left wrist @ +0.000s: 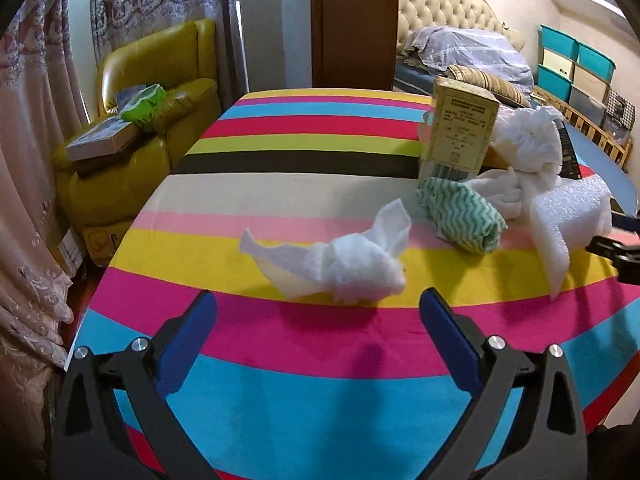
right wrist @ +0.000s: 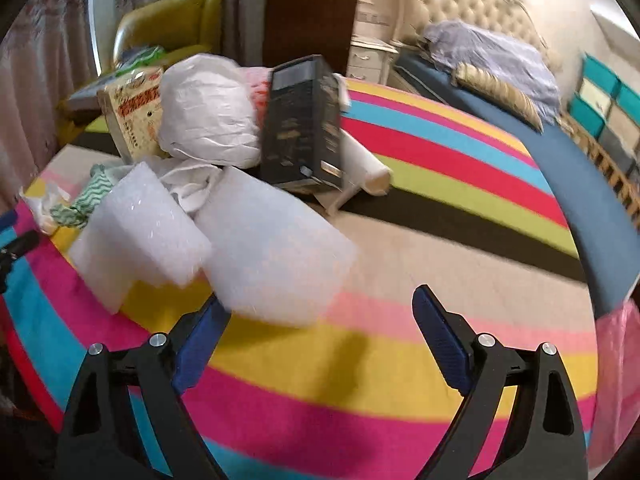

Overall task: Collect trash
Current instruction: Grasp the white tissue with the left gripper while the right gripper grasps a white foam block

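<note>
Trash lies scattered on the striped desk point(left wrist: 304, 128) — a crumpled white tissue point(left wrist: 340, 260) sits just ahead of the left tongs point(left wrist: 318, 312), whose jaws stand wide with nothing between them. Beyond it lie a green zigzag cloth point(left wrist: 464, 216), a yellowish box point(left wrist: 460, 136) and white foam point(left wrist: 568, 216), cut off at the frame edge. The right tongs point(right wrist: 320, 308) gape wide too — a foam block point(right wrist: 276, 256) overlaps one fingertip, though the blur hides whether they touch. A black box point(right wrist: 304, 128) leans behind.
</note>
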`<state>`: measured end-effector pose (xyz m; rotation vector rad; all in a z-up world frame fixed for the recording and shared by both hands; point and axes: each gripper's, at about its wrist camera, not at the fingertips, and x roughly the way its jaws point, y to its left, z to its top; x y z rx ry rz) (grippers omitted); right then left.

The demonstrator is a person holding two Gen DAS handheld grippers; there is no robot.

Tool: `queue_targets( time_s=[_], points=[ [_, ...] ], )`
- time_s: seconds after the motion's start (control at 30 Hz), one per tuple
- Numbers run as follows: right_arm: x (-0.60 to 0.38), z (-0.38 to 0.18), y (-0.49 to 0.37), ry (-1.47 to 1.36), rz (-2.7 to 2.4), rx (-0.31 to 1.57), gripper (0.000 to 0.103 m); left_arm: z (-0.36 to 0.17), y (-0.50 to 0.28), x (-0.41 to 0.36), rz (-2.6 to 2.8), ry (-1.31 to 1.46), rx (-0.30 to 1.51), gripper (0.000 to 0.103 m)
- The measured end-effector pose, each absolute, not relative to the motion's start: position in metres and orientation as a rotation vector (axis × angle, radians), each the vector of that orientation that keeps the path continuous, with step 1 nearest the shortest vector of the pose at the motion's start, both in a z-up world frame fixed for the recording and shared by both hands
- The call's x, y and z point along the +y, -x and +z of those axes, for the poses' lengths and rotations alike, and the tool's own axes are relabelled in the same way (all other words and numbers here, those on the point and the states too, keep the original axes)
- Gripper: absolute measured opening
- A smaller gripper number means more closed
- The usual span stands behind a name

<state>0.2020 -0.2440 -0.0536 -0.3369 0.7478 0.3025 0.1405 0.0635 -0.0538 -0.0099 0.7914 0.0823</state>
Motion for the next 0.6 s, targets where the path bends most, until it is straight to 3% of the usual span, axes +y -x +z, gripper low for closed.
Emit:
queue_targets(
  time_s=[0.1, 0.17, 0.6],
  points=[
    [-0.227, -0.056, -0.211, 0.407, 0.308, 0.718, 0.086, -0.055, -0.137, 0.062, 0.082, 0.001, 0.798, 0.097],
    [-0.222, -0.058, -0.212, 0.427, 0.343, 0.704, 0.07, -0.057, -0.135, 0.063, 0.085, 0.005, 0.805, 0.097],
    [-0.266, -0.056, -0.171, 0.232, 0.336, 0.672, 0.066, -0.056, -0.16, 0.054, 0.082, -0.059, 0.789, 0.094]
  ],
)
